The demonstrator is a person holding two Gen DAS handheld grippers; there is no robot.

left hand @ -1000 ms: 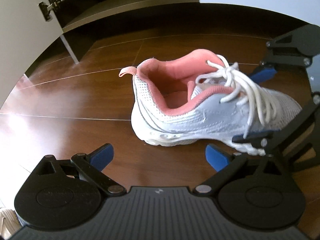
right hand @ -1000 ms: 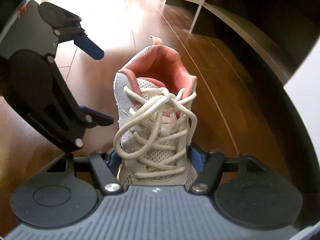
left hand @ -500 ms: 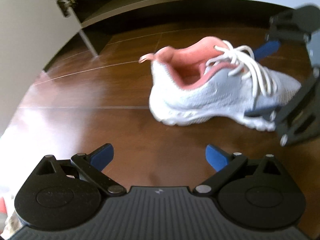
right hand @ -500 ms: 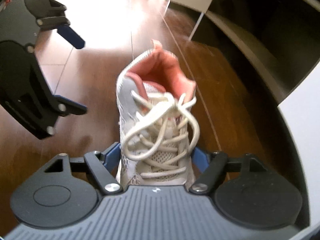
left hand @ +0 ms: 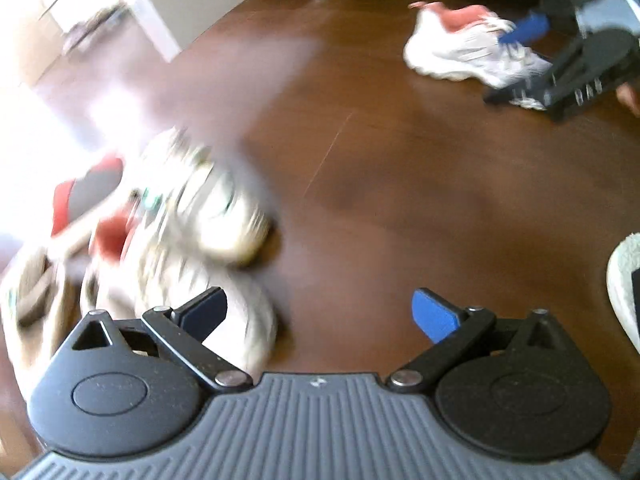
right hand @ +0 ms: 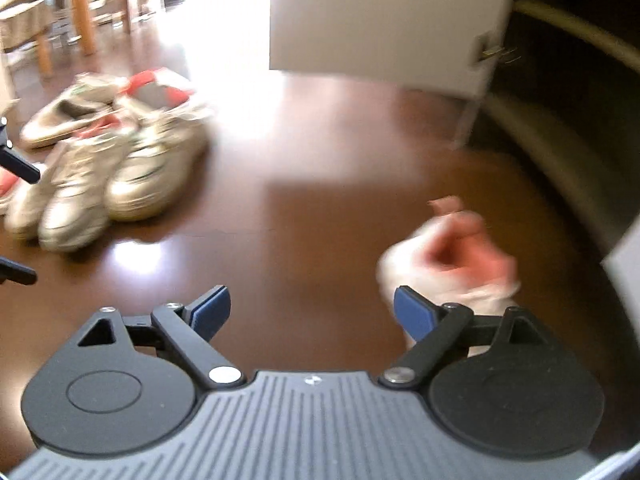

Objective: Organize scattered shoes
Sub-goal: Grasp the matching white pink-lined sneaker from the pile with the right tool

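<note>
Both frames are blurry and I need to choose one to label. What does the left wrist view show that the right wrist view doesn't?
Only the left wrist view shows the right gripper beside the pink-lined sneaker, plus a fuzzy white edge at far right.

Only the right wrist view shows the white cabinet door and wooden table legs.

Both show the pile of shoes, the sneaker and the dark wood floor.

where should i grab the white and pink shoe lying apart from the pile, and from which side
Grip the white and pink shoe across its collar, beside the pink lining, coming from above. The opening faces up and it sits on its sole on the floor, so one finger can go inside the rim. The right gripper is open and nearest. Blur hides finer detail.
</note>
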